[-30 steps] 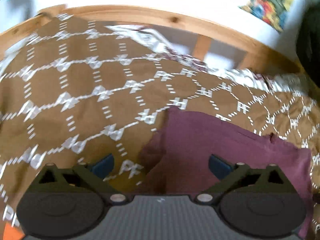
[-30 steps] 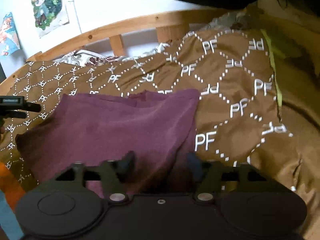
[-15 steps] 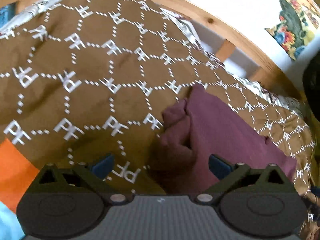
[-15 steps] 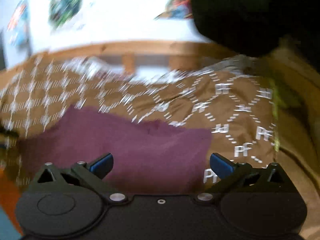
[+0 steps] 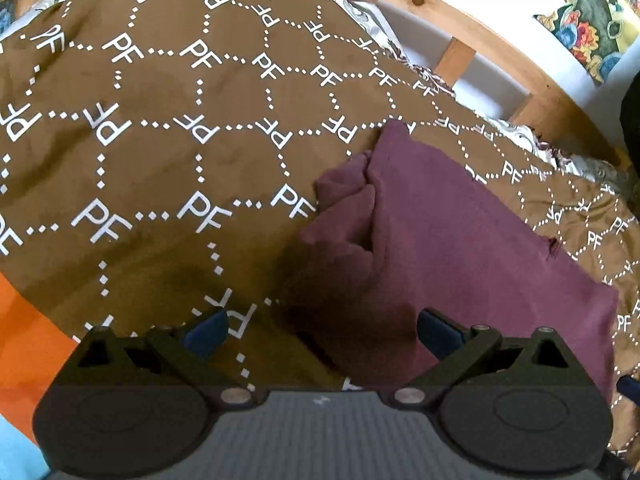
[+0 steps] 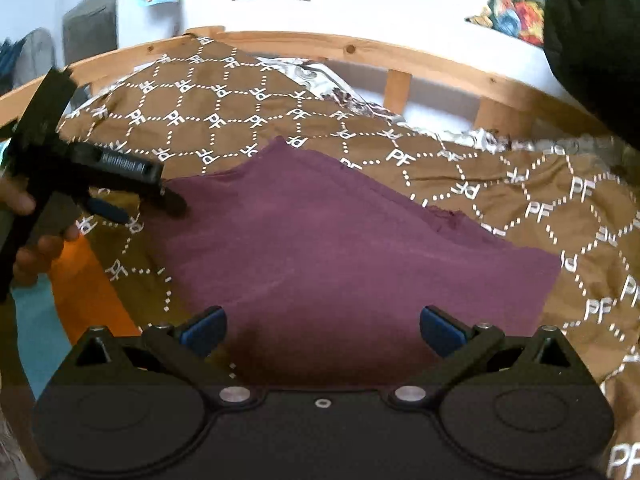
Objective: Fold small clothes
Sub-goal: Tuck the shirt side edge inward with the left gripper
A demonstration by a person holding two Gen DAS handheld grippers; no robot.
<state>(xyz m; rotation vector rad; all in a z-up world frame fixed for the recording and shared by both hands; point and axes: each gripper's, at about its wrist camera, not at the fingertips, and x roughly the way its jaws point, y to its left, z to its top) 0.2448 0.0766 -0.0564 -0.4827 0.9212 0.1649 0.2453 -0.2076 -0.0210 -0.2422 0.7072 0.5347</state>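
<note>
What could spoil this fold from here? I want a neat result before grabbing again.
The maroon cloth is bunched at its left corner; folding now may trap those wrinkles. Both the left gripper and right gripper are open, so a shallow pinch could also catch the soft brown blanket underneath.

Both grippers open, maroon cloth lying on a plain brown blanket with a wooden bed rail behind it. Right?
Not quite: the blanket is not plain. The right wrist view shows brown fabric covered in white dotted hexagons and PF lettering. The rest holds: the left gripper and the right gripper are both open, the maroon cloth lies on the blanket, and the wooden bed rail runs behind it.
</note>
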